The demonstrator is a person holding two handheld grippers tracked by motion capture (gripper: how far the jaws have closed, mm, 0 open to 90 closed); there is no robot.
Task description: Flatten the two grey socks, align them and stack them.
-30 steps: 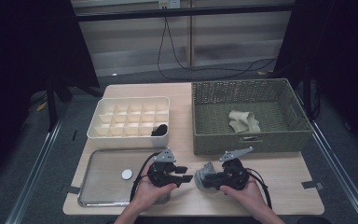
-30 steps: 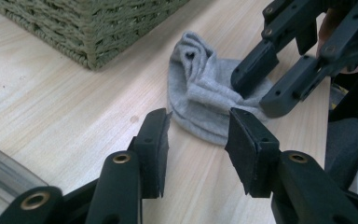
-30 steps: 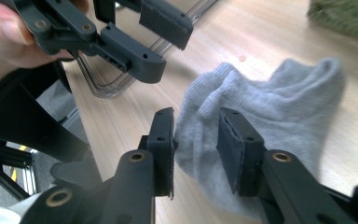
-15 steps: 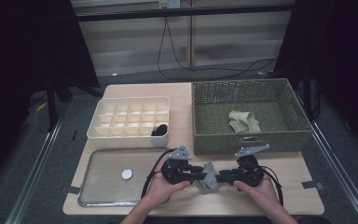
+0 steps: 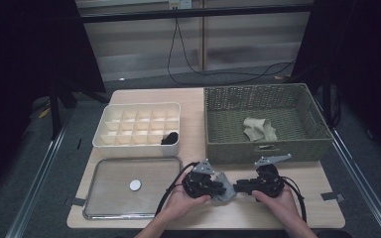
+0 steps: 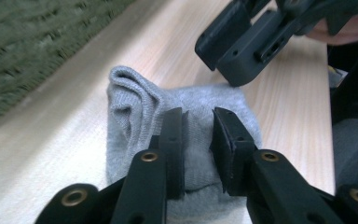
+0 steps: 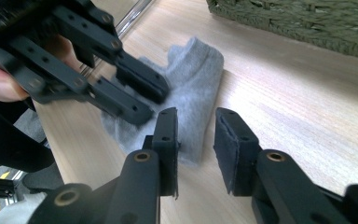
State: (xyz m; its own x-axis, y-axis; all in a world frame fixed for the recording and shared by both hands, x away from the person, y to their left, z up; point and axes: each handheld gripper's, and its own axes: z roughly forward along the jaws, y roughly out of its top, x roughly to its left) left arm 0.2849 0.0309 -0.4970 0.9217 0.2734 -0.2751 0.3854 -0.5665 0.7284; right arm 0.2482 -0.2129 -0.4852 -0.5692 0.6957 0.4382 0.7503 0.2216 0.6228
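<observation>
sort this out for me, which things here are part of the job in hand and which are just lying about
In the job:
grey sock on the table
left gripper, jaws over the sock
right gripper, jaws open at the sock's edge

Lying about:
wicker basket with a beige cloth
compartment box with a dark item
metal tray with a white disc

Sock (image 6: 186,135) is showing as grey knit cloth, matt, finely ribbed. Table (image 7: 307,107) is looking like pale wood, smooth with a slight sheen; basket (image 5: 263,99) is appearing as rough woven green fibre. Jaws are reading as matt black plastic; tray (image 5: 109,171) is looking like dull metal.
</observation>
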